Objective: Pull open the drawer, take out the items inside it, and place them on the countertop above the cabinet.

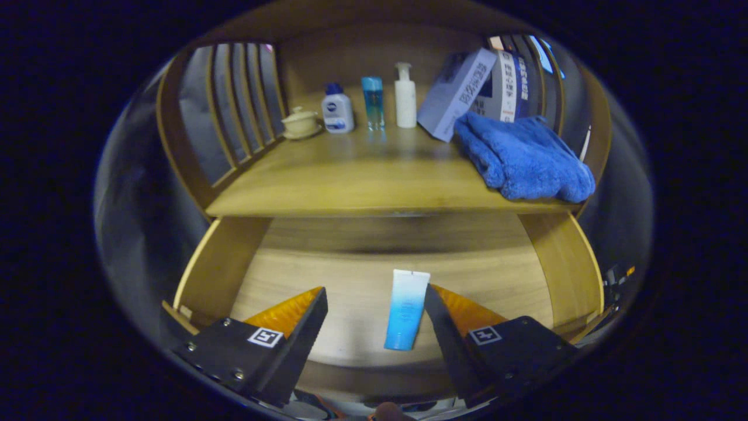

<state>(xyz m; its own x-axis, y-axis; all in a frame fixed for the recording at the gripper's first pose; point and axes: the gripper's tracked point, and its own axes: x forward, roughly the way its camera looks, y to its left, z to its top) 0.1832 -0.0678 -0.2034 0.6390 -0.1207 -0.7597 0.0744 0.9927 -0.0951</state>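
A: Where's the gripper (pixel 374 304) at rn?

B: Fingers spread wide, holding nothing. Hanging over the pulled-out drawer (pixel 216 275). The tube (pixel 407 309) lies flat on the drawer floor between the fingers, but way off-centre, right up against the right finger; can't tell if it's touching.

A: So next is the grab?

B: Looks like it, imo. Drawer's open already, tube seems to be the only thing left in it. Before closing I'd slide the gripper a bit right so the tube sits mid-gap. Otherwise one finger just shoves it sideways.

A: Anything abt the angle?

B: Tube's tilted slightly, cap end nearer, crimped end further in. Take it across the body, not the thin crimp. It's probably soft, so squeeze gently. Come down low enough to get the pads on its sides.

A: And drop-off?

B: Countertop (pixel 350 181) just above and beyond. Front-middle is bare wood. Further back: blue towel (pixel 523 155) on the right w/ a box (pixel 456 93) leaning behind it; lidded cup (pixel 300 123), two bottles and a pump bottle (pixel 405 96) along the back. Lift clear of the countertop edge first, and set down in the bare bit.
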